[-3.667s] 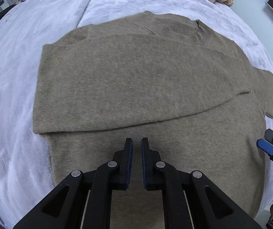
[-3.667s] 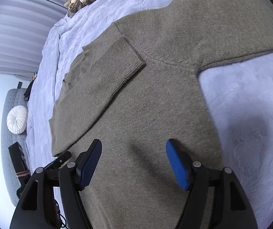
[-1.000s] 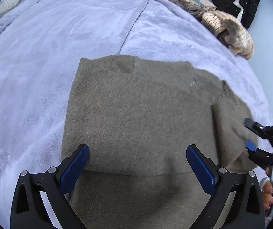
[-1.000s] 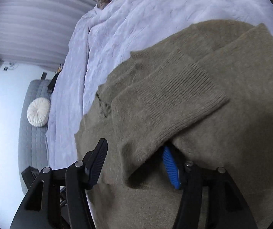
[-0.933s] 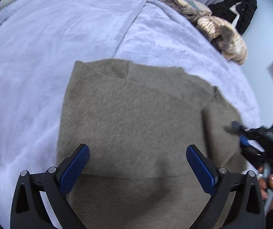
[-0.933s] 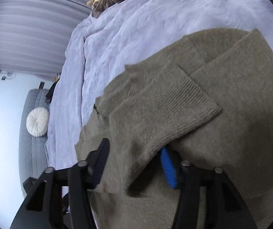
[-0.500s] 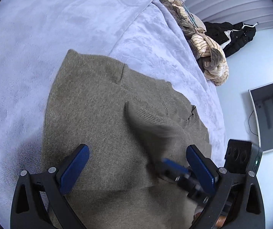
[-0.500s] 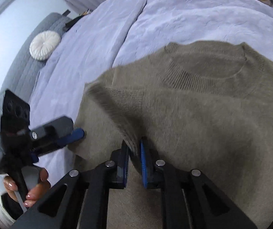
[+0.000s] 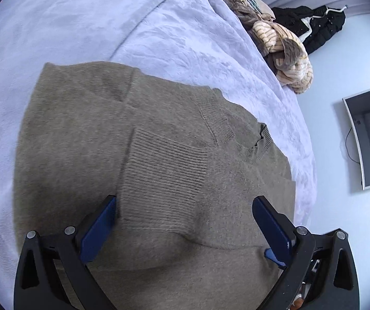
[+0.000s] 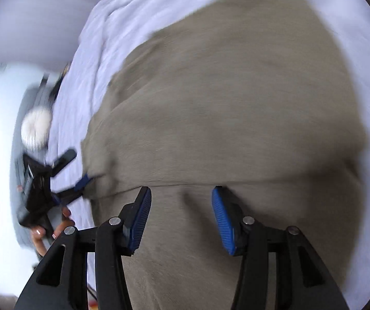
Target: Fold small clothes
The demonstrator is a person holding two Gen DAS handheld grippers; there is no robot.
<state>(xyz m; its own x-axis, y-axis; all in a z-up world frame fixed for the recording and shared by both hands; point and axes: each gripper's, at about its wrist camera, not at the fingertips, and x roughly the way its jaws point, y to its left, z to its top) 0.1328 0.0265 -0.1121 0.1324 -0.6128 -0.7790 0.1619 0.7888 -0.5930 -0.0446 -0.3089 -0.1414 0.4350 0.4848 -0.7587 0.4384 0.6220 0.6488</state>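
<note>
An olive knit sweater (image 9: 76,134) lies flat on the lavender bedspread (image 9: 81,20). One sleeve is folded across its body, and the ribbed cuff (image 9: 164,160) rests near the middle. My left gripper (image 9: 185,228) hovers open and wide over the lower part of that sleeve, with nothing pinched. In the blurred right wrist view the sweater (image 10: 236,98) fills the frame. My right gripper (image 10: 181,218) is above it with its jaws opening and no cloth between the pads. The left gripper (image 10: 78,166) shows at the sweater's left edge, held by a hand (image 10: 53,230).
A heap of striped and knit clothes (image 9: 280,41) lies at the bed's far right edge, with a black jacket (image 9: 311,28) behind it. A monitor (image 9: 368,139) stands off the bed to the right. A round white cushion (image 10: 36,126) sits on a grey sofa.
The right gripper, shut on the sleeve half a second ago, has let it go and pulled back. The sleeve now lies across the sweater's body. The left gripper tilted down, staying open.
</note>
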